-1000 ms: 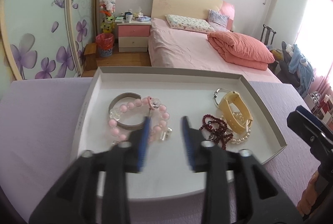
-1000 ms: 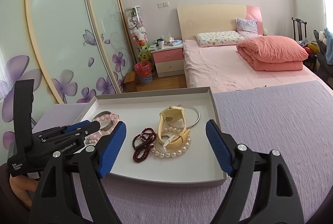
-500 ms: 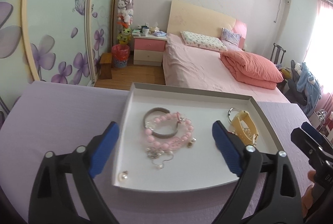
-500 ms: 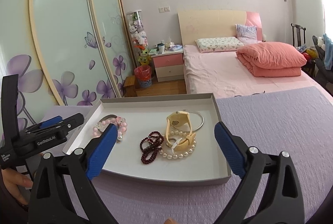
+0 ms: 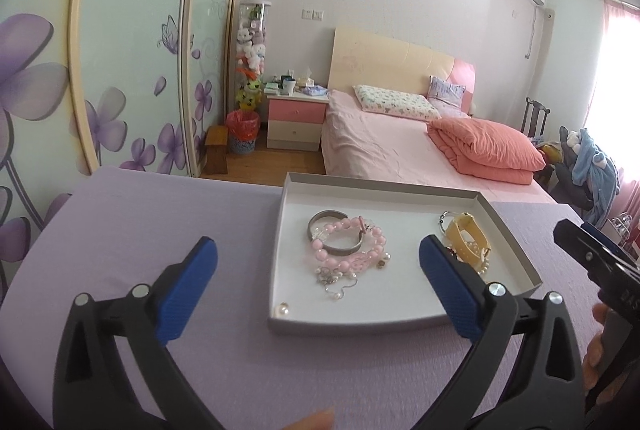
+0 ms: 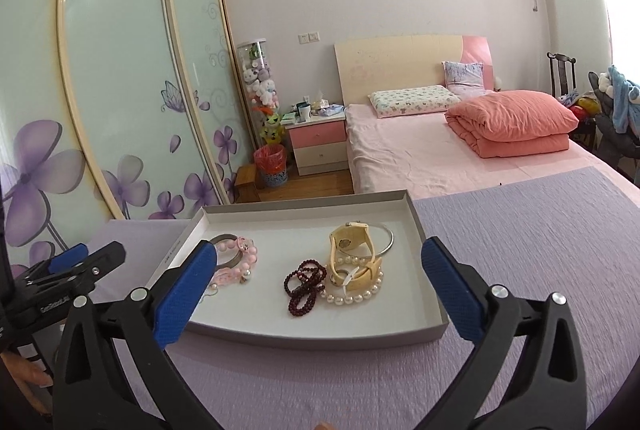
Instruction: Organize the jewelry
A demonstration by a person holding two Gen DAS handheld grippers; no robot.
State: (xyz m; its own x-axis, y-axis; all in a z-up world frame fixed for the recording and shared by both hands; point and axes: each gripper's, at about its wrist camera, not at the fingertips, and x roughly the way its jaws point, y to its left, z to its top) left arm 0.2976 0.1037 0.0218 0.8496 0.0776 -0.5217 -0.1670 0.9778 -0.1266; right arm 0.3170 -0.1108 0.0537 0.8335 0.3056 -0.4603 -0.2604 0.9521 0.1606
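A shallow white tray (image 5: 360, 326) (image 6: 320, 340) lies on the purple cloth. In it are a pink bead bracelet (image 5: 348, 250) (image 6: 236, 266) over a grey bangle (image 5: 320, 220), a thin chain with pearls (image 5: 336, 282), a loose pearl (image 5: 283, 310), a dark red bead string (image 6: 304, 284), a yellow watch (image 5: 468, 234) (image 6: 352, 242), a pearl bracelet (image 6: 352, 296) and a silver hoop (image 6: 386, 242). My left gripper (image 5: 318, 282) is open and empty, held back from the tray's near left corner. My right gripper (image 6: 320, 282) is open and empty in front of the tray.
The purple cloth (image 5: 140, 230) (image 6: 540, 230) covers the surface around the tray. A pink bed (image 6: 440, 154), a nightstand (image 5: 294, 122), a red bin (image 5: 242, 132) and flowered wardrobe doors (image 6: 120, 110) stand behind. The other gripper shows at each view's edge (image 5: 592, 258) (image 6: 60, 278).
My left gripper has opened wide and pulled back and left from over the pink bracelet. My right gripper has drawn back a little, still open.
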